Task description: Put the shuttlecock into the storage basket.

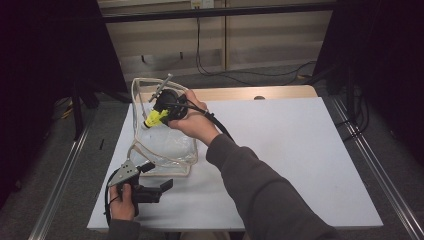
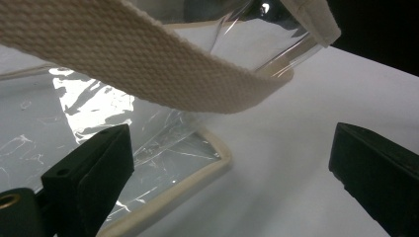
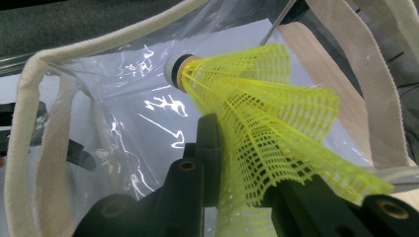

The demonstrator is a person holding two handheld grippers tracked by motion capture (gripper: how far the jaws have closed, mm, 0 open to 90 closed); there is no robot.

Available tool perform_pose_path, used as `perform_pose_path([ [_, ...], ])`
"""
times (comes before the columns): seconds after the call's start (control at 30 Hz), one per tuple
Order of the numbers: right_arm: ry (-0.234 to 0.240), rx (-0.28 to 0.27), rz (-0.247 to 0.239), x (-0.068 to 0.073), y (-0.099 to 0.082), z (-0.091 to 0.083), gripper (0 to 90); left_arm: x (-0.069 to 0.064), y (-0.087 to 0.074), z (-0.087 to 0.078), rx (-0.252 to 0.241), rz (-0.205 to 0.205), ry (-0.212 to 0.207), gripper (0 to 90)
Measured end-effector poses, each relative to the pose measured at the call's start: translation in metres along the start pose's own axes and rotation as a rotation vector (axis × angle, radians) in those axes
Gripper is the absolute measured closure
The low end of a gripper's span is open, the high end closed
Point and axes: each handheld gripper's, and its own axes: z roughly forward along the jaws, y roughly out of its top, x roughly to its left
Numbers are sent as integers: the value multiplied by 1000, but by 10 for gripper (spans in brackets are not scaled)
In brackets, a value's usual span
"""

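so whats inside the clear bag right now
Nothing lies on the clear bag's visible floor. The right gripper holds a yellow shuttlecock at its mouth, cork pointing in. The bag's near corner is hidden behind the left gripper.

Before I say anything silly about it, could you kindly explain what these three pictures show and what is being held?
No robot arm here: a person holds a hand-held two-jaw tool in each hand. The high view looks down on the white table; the other two pictures come from cameras riding on the tools. On the table stands a clear plastic tote bag with cream webbing straps. The right gripper is shut on a yellow plastic-mesh shuttlecock with a white cork tip, holding it at the bag's mouth. The left gripper stands open beside the bag's bottom corner, nothing between its black fingers.
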Motion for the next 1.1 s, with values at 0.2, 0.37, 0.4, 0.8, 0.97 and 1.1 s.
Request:
perform_pose_path([
  [0.2,0,7,-1,1,1,4,799,0,0,0,0,1,0,33],
  [0.37,3,11,-6,2,1,8,799,0,0,0,0,0,0,33],
  [0.4,8,14,-5,2,1,8,799,0,0,0,-1,0,-1,33],
  [0.8,19,37,1,4,1,21,798,0,0,-1,-3,2,2,30],
  [0.97,25,39,4,5,1,28,798,0,0,-1,-3,2,2,30],
  [1.1,28,44,7,6,1,31,798,0,0,-1,-3,2,2,30],
])
